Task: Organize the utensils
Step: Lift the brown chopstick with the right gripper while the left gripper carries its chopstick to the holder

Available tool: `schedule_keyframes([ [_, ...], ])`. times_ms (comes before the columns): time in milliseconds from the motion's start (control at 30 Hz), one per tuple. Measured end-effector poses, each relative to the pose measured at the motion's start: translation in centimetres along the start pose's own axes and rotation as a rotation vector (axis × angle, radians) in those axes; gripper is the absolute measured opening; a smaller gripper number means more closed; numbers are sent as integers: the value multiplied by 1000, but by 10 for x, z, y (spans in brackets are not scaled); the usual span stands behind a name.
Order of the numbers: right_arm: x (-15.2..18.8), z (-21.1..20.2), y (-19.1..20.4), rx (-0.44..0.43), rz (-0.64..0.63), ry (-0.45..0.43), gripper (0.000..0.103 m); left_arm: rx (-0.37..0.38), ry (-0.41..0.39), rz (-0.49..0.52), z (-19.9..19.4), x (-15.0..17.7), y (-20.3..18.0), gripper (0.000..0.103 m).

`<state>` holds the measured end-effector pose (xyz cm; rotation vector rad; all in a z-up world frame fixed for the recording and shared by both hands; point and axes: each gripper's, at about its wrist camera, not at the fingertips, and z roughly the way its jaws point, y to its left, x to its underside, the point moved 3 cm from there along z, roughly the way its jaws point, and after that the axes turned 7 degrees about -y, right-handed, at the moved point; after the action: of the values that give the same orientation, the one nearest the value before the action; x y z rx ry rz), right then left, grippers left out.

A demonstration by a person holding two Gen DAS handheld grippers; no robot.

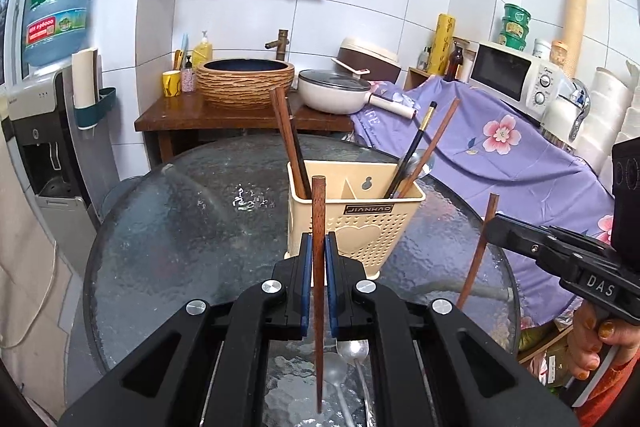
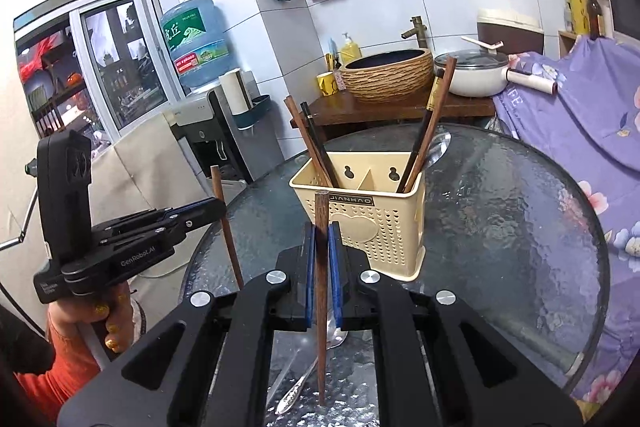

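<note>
both grippers, left gripper [image 1: 319, 251] and right gripper [image 2: 322, 247], are each clamping one upright wooden chopstick [image 1: 318, 267] near mid-table; thin sticks risking pivoting in the pads, missing the holder [image 1: 356, 211].

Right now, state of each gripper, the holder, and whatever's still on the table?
left gripper: shut on a wooden chopstick, held upright.
right gripper: shut on a second wooden chopstick, upright.
utensil holder: upright on the glass table, chopsticks leaning in both compartments, a spoon in the right one.
spoons: two, lying flat on the table under the grippers, not yet sorted.
</note>
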<state>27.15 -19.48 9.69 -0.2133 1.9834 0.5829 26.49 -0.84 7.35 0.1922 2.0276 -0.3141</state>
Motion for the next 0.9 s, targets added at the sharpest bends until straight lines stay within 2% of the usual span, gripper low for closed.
schedule_keyframes([
  [267, -11, -4, 8, -19, -12, 4, 7, 13, -13, 12, -6, -9, -4, 7],
  [567, -49, -8, 18, -18, -55, -25, 7, 15, -53, 42, -13, -38, -16, 7],
  [767, -88, -9, 17, -26, -41, -43, 7, 18, -86, 26, -16, -75, -18, 7],
  [900, -124, -13, 15, -24, -27, -69, 7, 39, -114, 2, -21, -112, -19, 7],
])
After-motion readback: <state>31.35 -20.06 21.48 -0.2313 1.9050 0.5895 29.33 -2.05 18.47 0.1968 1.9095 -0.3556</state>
